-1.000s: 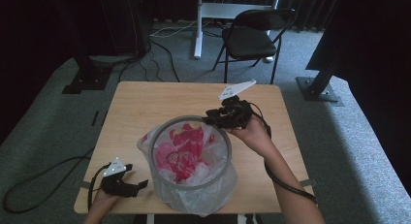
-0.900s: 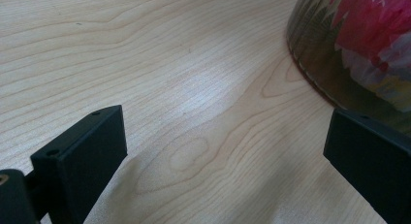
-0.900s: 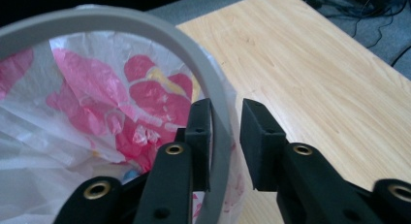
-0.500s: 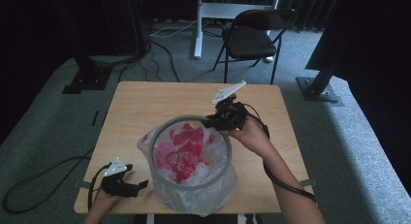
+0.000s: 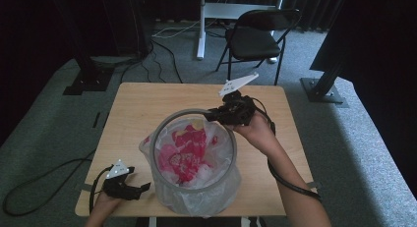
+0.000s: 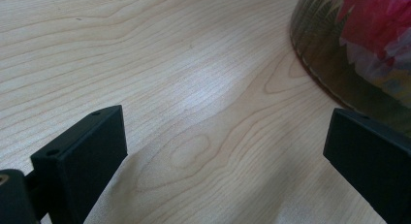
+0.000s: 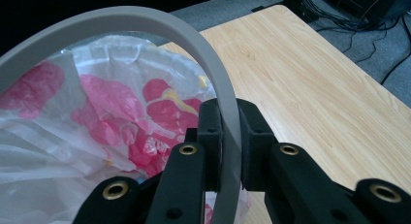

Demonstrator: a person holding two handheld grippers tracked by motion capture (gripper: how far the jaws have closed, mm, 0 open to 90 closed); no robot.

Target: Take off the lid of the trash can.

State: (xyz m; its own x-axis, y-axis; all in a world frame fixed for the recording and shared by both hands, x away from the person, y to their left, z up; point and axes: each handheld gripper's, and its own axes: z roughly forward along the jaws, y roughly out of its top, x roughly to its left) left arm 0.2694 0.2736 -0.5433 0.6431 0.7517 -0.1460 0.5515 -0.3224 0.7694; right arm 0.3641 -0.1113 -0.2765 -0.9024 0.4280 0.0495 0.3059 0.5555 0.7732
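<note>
My right gripper [image 5: 212, 115] has just been closing its jaws and now pinches the grey ring [image 7: 213, 83] over the bagged bin [image 5: 196, 187] at centre frame. I'd lift slowly and level (that bag [image 7: 97, 122] snags easily). Left gripper [image 5: 140, 188], lower left, idles wide open on the desk [image 5: 142, 104].

Behind the light wooden desk [image 5: 147, 109] a black folding chair [image 5: 259, 40] stands on grey carpet [image 5: 49, 133], just beside a white post [image 5: 200, 25]. Black cables [image 5: 162, 45] snake across the floor near a dark stand base [image 5: 88, 79]; another base [image 5: 322, 89] sits off right, against dark curtains.
</note>
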